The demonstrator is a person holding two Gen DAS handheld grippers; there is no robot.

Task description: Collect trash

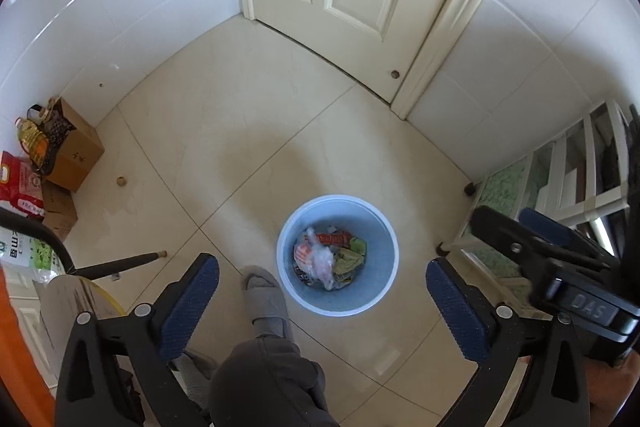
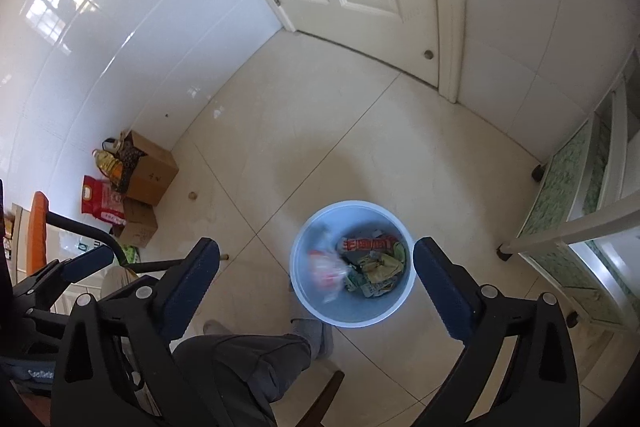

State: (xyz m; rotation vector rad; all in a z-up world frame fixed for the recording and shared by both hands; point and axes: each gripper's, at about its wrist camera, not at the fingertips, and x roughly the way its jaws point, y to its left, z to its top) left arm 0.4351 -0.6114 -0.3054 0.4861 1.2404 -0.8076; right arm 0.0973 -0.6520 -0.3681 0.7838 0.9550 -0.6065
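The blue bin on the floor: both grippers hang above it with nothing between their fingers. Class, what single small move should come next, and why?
Probably draw both grippers back from the bin to look for more trash. The left gripper and right gripper are both open and hold nothing, while wrappers and a blurred clear bag, seemingly just dropped, sit inside the bin. No loose trash shows on the floor nearby.

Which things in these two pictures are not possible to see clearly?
- Right wrist view: clear bag in the bin is motion-blurred; contents unreadable.
- Left wrist view: trash under the wrappers is hidden.
- Both views: print on the red sack is too small.
- Left wrist view: the white package is cut off by the edge.
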